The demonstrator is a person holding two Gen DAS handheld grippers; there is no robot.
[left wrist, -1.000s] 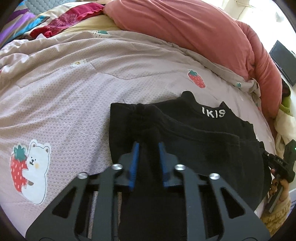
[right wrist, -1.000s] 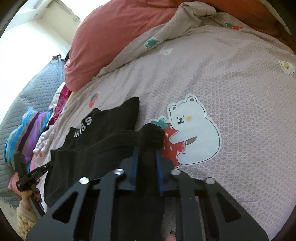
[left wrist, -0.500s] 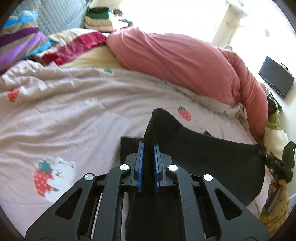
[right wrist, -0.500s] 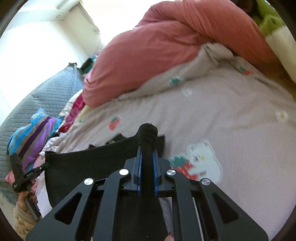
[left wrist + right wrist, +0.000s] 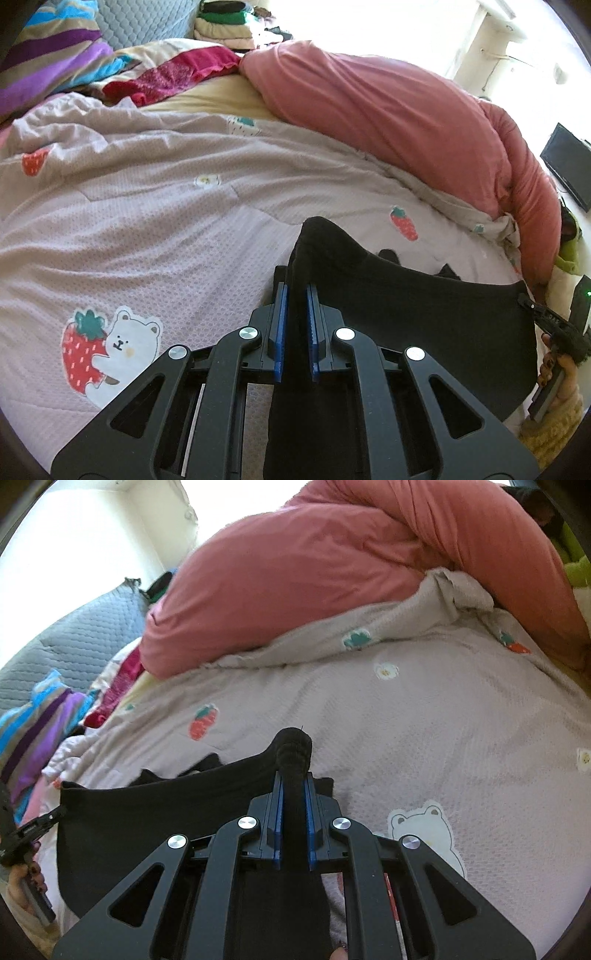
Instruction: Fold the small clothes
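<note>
Between both grippers, a black garment (image 5: 424, 314) hangs stretched, each gripper pinching a corner.

I see the black garment (image 5: 424, 314) stretched taut across the lower centre of both views, its bunched corners raised, another part lying flat behind.

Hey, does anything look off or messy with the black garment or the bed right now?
Nothing looks damaged or spilled. The black garment hangs stretched between the left gripper and right gripper, each shut on a bunched corner, sagging slightly in the middle. The strawberry-print quilt beneath is only mildly wrinkled.
</note>
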